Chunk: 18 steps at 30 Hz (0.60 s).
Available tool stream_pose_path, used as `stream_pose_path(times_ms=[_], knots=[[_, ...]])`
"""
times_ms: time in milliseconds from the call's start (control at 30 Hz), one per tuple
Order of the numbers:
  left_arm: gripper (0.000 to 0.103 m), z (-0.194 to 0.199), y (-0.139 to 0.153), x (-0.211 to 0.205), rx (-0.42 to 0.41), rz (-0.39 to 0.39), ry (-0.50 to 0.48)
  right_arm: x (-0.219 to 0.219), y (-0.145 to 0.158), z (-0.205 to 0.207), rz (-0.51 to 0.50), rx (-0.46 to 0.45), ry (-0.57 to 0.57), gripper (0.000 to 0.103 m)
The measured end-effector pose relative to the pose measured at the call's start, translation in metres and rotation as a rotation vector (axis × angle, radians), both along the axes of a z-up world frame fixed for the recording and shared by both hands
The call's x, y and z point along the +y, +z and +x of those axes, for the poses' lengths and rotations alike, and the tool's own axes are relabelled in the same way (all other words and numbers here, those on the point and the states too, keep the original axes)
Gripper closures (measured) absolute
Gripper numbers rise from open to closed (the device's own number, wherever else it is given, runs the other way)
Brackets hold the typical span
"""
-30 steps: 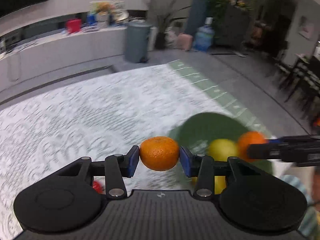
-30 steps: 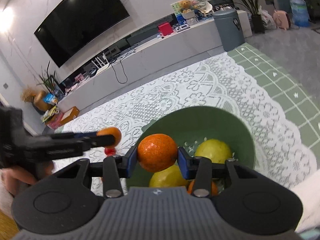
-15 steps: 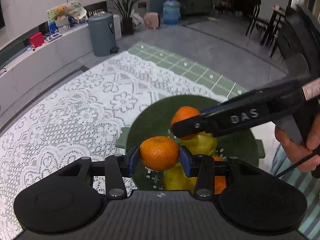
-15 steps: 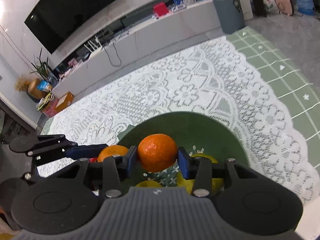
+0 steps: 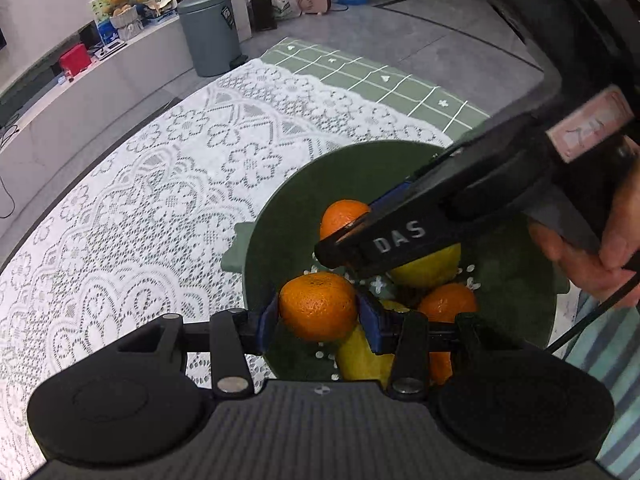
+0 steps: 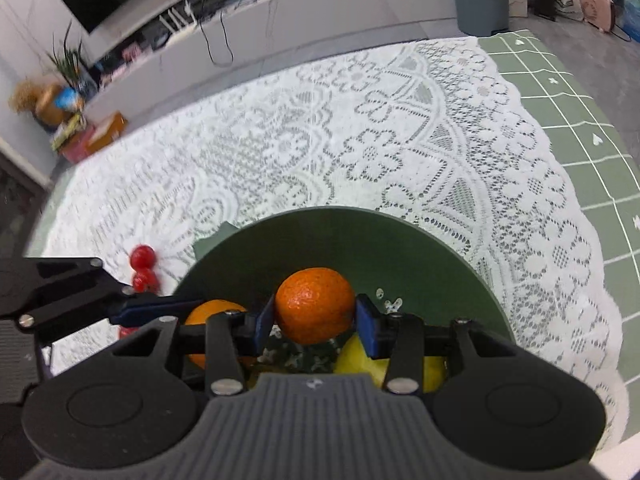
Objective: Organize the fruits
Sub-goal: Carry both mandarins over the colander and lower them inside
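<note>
My left gripper point(image 5: 318, 314) is shut on an orange mandarin point(image 5: 318, 306) just above the near inside of the green bowl point(image 5: 280, 200). My right gripper point(image 6: 315, 318) is shut on a second mandarin point(image 6: 315, 306) over the same bowl point(image 6: 440, 256). In the left wrist view that second mandarin point(image 5: 342, 216) hangs deeper over the bowl, behind a black finger point(image 5: 380, 242) marked DAS. Inside the bowl lie two lemons point(image 5: 428, 270) point(image 5: 360, 356) and another orange fruit point(image 5: 448, 304). The left gripper's mandarin point(image 6: 212, 312) shows at the bowl's left in the right wrist view.
The bowl stands on a white lace cloth point(image 6: 360, 140) over a green checked mat point(image 6: 580, 120). Two small red fruits point(image 6: 143, 268) lie on the lace left of the bowl. A hand point(image 5: 580, 256) holds the right gripper. A grey bin point(image 5: 208, 36) and a low cabinet stand beyond the table.
Both grippers have come down and in over the green bowl, each still holding its mandarin. The left one swung right, so the bowl now lies straight under it.
</note>
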<state>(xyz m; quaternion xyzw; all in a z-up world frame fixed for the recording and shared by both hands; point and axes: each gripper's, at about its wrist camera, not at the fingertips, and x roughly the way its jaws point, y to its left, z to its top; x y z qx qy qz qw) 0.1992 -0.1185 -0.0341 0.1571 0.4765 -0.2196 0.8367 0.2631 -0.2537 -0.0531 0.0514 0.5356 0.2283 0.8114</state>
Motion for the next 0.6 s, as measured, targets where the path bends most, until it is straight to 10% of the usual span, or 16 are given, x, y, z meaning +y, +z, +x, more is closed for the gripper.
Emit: stream_pose_path(times_ms=[600], knots=[[0.053,0.006,-0.001,0.000,0.038,-0.018,0.066,-0.008,0.009,-0.004,0.030,-0.023,-0.050,0.056]])
